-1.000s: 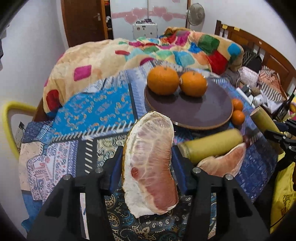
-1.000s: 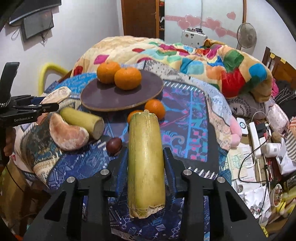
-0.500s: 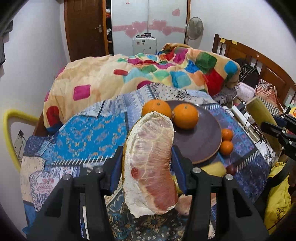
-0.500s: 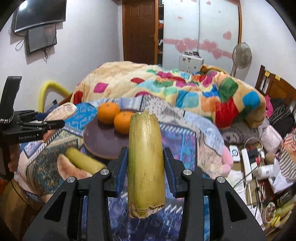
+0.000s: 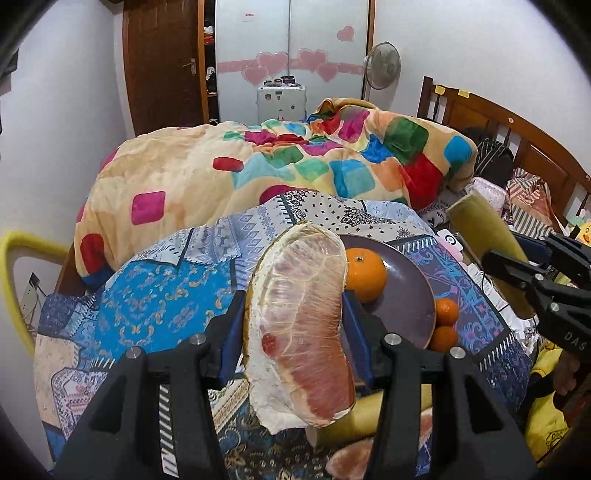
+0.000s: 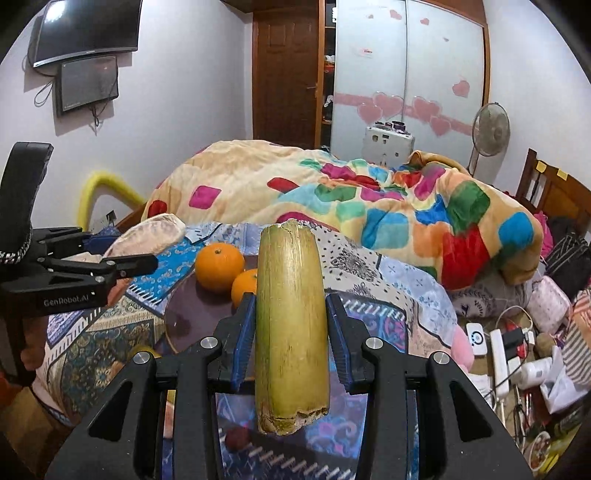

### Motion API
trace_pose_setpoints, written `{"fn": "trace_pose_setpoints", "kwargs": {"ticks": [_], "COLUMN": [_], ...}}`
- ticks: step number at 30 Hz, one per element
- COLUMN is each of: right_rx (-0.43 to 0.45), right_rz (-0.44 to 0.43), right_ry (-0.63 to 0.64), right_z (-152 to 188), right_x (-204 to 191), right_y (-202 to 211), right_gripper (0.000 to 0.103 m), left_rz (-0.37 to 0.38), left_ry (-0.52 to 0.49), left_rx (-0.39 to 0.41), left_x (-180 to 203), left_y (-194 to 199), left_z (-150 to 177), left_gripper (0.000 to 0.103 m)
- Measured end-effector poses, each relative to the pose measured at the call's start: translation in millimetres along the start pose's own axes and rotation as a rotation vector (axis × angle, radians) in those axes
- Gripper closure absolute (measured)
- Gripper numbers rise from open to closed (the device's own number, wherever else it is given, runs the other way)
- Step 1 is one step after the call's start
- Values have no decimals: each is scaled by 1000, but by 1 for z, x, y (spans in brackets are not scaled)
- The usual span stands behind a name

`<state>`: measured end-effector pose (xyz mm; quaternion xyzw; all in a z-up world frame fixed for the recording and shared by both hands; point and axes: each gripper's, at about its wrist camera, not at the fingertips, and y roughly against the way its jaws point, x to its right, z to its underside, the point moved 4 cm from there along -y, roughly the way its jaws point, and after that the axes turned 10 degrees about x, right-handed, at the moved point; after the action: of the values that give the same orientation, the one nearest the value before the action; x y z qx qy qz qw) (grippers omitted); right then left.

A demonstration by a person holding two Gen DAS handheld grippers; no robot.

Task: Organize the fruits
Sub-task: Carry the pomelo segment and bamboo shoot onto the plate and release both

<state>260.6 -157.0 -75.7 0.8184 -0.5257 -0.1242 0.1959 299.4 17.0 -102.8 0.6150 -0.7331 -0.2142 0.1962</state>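
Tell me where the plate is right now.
The plate lies on the patterned cloth low in both wrist views, two oranges on it, behind the held fruit.

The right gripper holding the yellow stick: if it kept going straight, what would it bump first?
Probably the purple plate with the oranges; the sugarcane piece in the right gripper would touch first. Depth is unclear.

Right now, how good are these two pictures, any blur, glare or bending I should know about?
Left wrist view: sharp on the pomelo piece; fisheye bends the bed frame; dark vignette in the corners. Right wrist view: the sugarcane piece is crisp; a soft ceiling-light reflection on the wall screen; the wardrobe bows outward; no motion blur.
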Motion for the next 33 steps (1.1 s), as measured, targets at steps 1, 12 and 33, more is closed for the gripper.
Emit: {"fn": "trace_pose_setpoints", "kwargs": {"ticks": [1, 12, 33], "right_rx": [-2, -62, -185], "right_rz": [-3, 4, 1], "right_ry": [-5, -31, -104], "right_z": [0, 4, 26], "right_x": [1, 10, 18], "right_y": [-4, -55, -106], "right_gripper": [68, 68, 68], "left_rz": [0, 11, -8], "left_ry": [-3, -3, -30], "left_rx": [-1, -36, -62], "left_x": [2, 10, 20], "left_y": [-4, -47, -84], "left_z": [-1, -3, 3], "left_gripper": [53, 53, 53]}}
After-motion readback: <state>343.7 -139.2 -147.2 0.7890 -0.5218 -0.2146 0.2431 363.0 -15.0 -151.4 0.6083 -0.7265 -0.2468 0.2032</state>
